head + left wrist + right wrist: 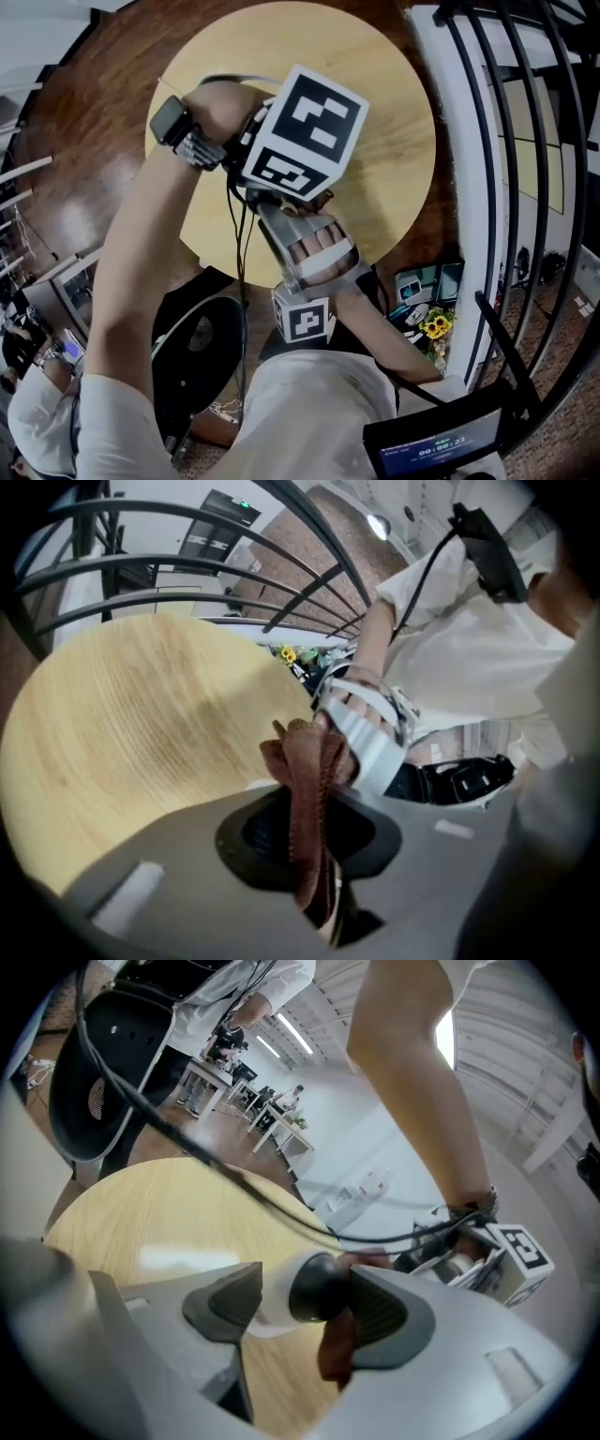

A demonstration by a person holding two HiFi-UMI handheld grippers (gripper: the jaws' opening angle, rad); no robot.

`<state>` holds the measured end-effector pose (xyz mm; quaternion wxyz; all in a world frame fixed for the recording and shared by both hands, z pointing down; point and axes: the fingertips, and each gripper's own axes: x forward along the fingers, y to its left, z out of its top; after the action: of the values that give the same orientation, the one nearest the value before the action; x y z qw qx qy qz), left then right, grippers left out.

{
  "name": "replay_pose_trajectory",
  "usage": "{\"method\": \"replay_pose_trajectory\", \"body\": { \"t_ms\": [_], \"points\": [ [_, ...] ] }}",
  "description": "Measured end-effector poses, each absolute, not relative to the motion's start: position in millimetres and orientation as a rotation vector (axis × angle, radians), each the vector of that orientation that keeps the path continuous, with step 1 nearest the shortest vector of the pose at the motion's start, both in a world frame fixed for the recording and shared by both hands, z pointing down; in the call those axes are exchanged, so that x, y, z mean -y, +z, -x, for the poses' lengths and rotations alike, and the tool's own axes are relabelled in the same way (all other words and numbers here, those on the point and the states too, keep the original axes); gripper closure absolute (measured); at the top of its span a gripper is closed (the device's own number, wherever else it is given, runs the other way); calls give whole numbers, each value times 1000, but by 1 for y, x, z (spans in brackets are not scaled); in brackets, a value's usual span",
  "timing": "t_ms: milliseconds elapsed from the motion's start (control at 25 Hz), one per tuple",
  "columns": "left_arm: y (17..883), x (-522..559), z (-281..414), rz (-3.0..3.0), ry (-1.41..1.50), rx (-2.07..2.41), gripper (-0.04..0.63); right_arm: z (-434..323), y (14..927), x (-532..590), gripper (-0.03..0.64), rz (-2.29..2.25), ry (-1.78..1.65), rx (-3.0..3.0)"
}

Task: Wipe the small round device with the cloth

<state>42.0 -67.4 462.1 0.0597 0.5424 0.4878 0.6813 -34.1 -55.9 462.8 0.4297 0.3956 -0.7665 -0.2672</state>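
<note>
The right tool [298,1309] squeezes the small round device [317,1288] by its sides; it looks hard, light and slippery. The left tool [309,841] is pinched tight on the soft, floppy cloth [302,761].

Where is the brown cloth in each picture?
Head view: not visible.
Left gripper view: low centre, cloth pinched between the jaws.
Right gripper view: low centre, cloth just below the small round device.
Shared landmark: the round wooden table, in all three.

Device [315,1289] half hidden between jaws
</note>
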Motion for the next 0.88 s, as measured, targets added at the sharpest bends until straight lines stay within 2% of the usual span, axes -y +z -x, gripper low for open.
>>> {"method": "replay_pose_trajectory", "body": {
  "t_ms": [240, 400, 480, 560, 680, 760, 880],
  "points": [
    [436, 80, -41, -1917, 1984, -1272, 528, 22, 477, 50, 327, -941, -666, 1907],
    [417, 103, -34, -2369, 1746, -803, 528, 8, 477, 51, 327, -969, -550, 1996],
    [411, 117, -24, -2545, 1470, -448, 528, 1, 469, 57, 327, -1011, -410, 2119],
    [395, 123, -12, -2564, 966, -209, 528, -1, 458, 64, 327, -1019, -252, 2283],
    [386, 138, 17, -2280, 221, 65, 529, 4, 450, 68, 325, -908, -143, 2436],
    [404, 143, 35, -2063, -21, 198, 529, 7, 455, 69, 322, -817, -192, 2424],
    [433, 128, 35, -1855, -169, 192, 529, 6, 472, 72, 321, -700, -256, 2348]
  ]
}}
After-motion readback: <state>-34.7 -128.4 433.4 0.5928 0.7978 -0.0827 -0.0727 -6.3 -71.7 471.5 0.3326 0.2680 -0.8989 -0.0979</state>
